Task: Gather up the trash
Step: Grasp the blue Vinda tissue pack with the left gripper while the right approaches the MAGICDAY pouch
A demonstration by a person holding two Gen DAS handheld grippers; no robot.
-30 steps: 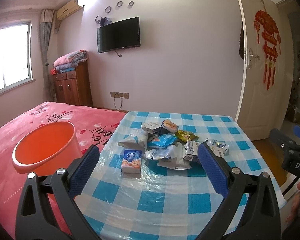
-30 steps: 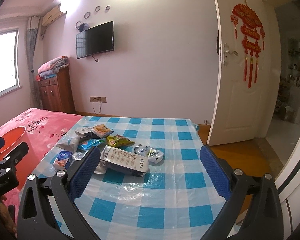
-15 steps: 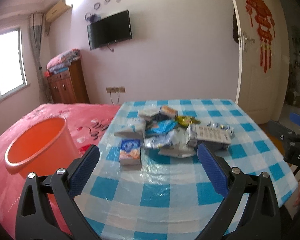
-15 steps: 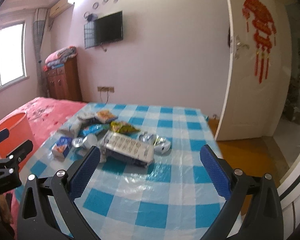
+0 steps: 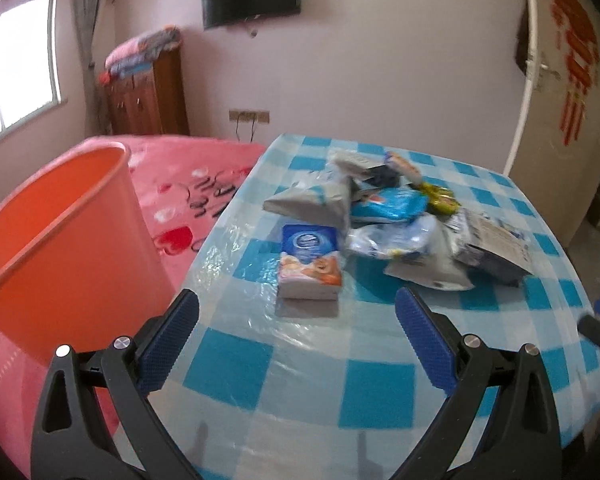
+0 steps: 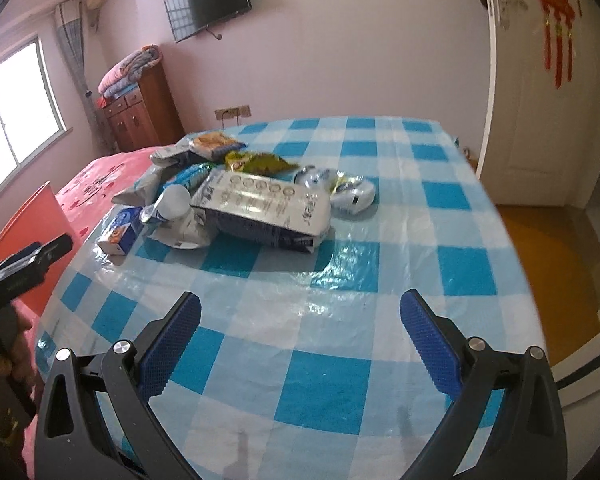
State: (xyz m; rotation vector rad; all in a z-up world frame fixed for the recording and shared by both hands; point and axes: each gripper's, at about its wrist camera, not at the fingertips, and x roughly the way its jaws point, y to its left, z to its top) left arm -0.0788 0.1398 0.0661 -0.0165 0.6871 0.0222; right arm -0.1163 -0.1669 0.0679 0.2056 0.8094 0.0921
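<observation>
Trash pile [image 6: 236,200]: lay on checked table [image 6: 380,280], left of its middle.
Long carton [image 6: 260,210]: flat, long axis running left-right.
Small box [image 5: 310,266]: nearest left gripper [image 5: 296,344], long axis pointing away.
Orange bucket [image 5: 60,248]: just left of table.
Right gripper [image 6: 300,348]: spread wide, empty, like the left.

Bright window [image 5: 16,68] daylight, tablecloth [image 6: 340,264] glare, motion blur, fisheye warping.

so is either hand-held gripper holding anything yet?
No. The left hand-held gripper and right hand-held gripper are both open and empty, short of the trash pile.
</observation>
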